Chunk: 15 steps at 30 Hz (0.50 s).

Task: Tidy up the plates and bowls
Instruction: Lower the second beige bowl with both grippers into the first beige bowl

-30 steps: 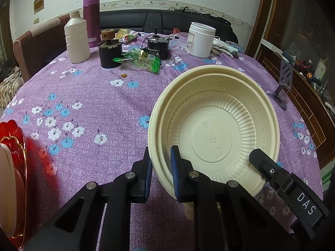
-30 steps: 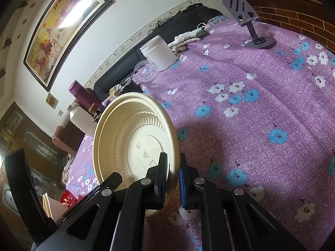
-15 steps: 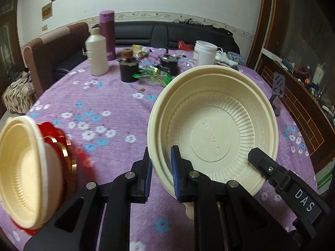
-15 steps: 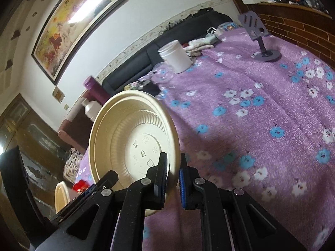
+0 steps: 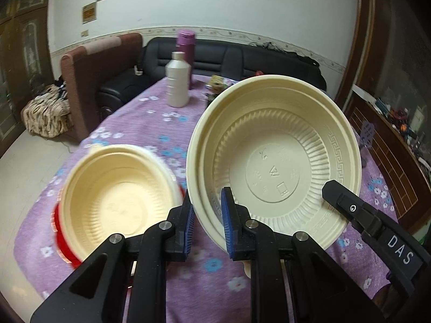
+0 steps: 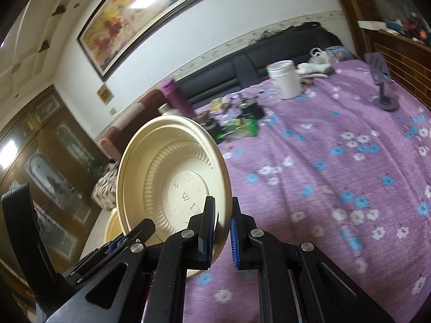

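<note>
Within the last second both claws, left claw and right claw, each pinching the cream bowl, had swung it beside the stacked bowl on the counter, likely ready for nesting.

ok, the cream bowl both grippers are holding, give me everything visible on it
The cream bowl looks like thin moulded plastic: round, ribbed inner wall, a key-pattern band under the rim, embossed symbols on its flat base. It is held off the table, tipped nearly on edge, inside facing the cameras. The left gripper pinches its lower rim and the right gripper another rim section. It appears empty. Nothing else visibly touches it.
</note>
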Tool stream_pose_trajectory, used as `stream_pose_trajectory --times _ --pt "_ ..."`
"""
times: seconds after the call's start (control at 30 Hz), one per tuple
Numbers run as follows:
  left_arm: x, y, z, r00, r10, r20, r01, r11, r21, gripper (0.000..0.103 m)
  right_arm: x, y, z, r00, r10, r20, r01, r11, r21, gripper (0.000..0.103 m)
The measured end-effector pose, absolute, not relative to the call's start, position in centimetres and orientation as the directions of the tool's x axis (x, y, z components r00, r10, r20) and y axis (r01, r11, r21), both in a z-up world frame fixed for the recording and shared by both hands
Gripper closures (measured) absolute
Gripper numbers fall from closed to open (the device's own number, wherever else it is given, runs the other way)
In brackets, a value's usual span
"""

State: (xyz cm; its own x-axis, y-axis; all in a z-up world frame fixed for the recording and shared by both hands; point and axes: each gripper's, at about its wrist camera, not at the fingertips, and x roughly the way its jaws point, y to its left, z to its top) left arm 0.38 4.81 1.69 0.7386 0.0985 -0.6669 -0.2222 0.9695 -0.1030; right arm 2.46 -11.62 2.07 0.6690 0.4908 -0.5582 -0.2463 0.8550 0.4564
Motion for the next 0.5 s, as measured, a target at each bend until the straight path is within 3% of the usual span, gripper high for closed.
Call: stream_pose_trajectory --times 0.5 --pt "-4.2 13.0 1.9 0.715 0.199 -0.670 -0.368 0.922 -0.119 0.085 0.1 -2.5 3.7 0.525 0.615 -0.588 -0.442 0.788 0.429 0.093"
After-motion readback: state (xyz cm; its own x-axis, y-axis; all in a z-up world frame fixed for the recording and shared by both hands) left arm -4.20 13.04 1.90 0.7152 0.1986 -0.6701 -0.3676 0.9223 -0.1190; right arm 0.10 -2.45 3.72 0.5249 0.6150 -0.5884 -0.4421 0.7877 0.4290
